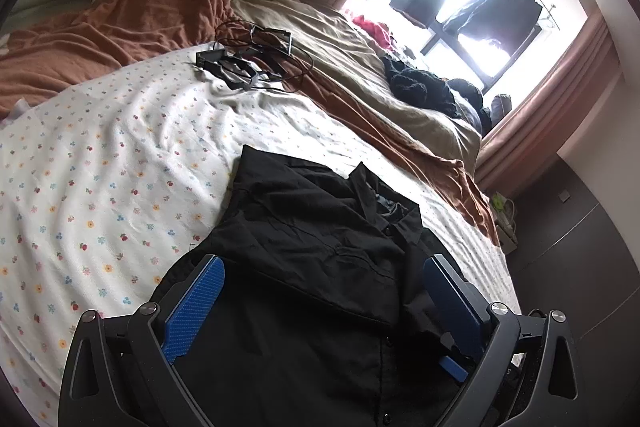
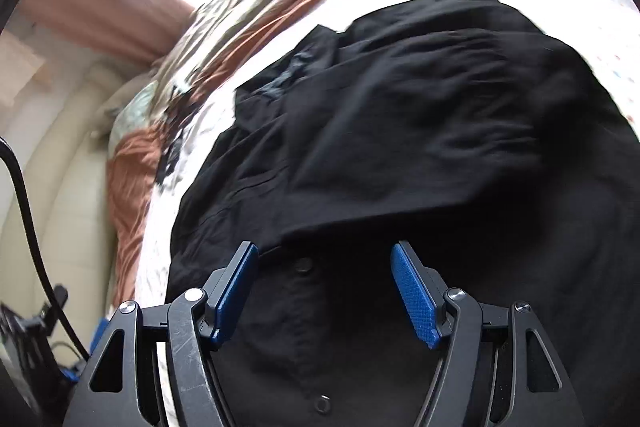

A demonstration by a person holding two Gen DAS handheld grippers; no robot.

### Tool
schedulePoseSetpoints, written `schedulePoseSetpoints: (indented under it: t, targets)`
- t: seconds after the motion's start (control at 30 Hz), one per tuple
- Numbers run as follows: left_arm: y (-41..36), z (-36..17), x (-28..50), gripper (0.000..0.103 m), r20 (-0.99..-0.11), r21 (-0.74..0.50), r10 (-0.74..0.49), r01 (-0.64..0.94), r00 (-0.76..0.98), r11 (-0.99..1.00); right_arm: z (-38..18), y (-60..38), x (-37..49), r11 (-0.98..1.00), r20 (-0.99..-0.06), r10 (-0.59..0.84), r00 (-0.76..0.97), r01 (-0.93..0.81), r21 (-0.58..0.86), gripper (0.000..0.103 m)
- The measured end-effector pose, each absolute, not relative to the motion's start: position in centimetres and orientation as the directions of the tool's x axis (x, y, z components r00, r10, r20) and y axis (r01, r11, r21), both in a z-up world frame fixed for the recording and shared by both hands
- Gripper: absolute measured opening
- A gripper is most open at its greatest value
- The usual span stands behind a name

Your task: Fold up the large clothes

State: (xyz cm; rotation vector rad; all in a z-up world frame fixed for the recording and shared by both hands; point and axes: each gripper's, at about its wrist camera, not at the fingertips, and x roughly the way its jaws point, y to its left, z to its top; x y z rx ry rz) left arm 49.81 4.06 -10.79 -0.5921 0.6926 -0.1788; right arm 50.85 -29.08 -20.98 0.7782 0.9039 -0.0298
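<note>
Lying partly folded on the flower-printed white bedsheet (image 1: pixel 100 155), the black buttoned shirt (image 1: pixel 304 239) is waiting beneath the left gripper (image 1: pixel 320 267) and right gripper (image 2: pixel 324 259), both gaping wide and empty; pinching one layer only is risking an unravelled fold.

The left gripper (image 1: pixel 322 269) has its jaws spread wide. The right gripper (image 2: pixel 324 259) seems also open, though its view is blurred

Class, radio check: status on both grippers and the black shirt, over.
Left gripper open, right gripper open, both over the shirt, gripping nothing. Shirt partly folded on the floral sheet. Cables lie farther up the bed, apart from the shirt.
</note>
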Motion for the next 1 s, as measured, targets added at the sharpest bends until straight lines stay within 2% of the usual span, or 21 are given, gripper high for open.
schedulePoseSetpoints:
  t: [0.33,0.47,0.5,0.57,0.63,0.67,0.73,0.87,1.0]
  targets:
    - [3.2,-11.0,49.9,0.1,-0.564,-0.54,-0.326,-0.041,0.758,0.841,-23.0,-36.8,47.6,0.534,-0.699,0.2,0.687,0.522,0.665,0.069]
    - [3.1,-11.2,49.9,0.1,-0.57,-0.538,-0.33,-0.038,0.753,0.842,-23.9,-38.1,47.6,0.506,-0.682,0.208,0.701,0.519,0.688,0.069]
    - [3.1,-11.1,49.9,0.1,-0.569,-0.537,-0.328,-0.039,0.754,0.843,-24.1,-38.3,47.6,0.498,-0.674,0.212,0.707,0.515,0.697,0.066]
    - [3.1,-11.1,49.9,0.1,-0.568,-0.534,-0.326,-0.037,0.756,0.845,-24.3,-38.4,47.8,0.493,-0.67,0.215,0.711,0.513,0.703,0.051]
    - [3.2,-11.0,49.8,0.1,-0.563,-0.534,-0.323,-0.036,0.76,0.845,-24.7,-38.4,48.3,0.483,-0.649,0.247,0.719,0.489,0.726,0.026]
    - [3.3,-10.9,49.8,0.1,-0.561,-0.534,-0.321,-0.037,0.763,0.845,-24.9,-38.3,48.6,0.475,-0.637,0.274,0.721,0.474,0.741,0.025]
    - [3.6,-10.8,49.8,0.1,-0.558,-0.537,-0.318,-0.042,0.766,0.842,-24.8,-38.0,49.0,0.462,-0.604,0.298,0.739,0.442,0.769,0.014]
    - [4.3,-10.8,49.8,0.1,-0.556,-0.545,-0.314,-0.052,0.769,0.837,-22.0,-36.8,49.2,0.509,-0.519,0.297,0.802,0.326,0.796,0.009]
    - [4.6,-9.9,49.4,0.1,-0.567,-0.447,-0.209,-0.084,0.797,0.891,-18.7,-34.7,49.6,0.566,-0.442,0.312,0.841,0.21,0.797,0.007]
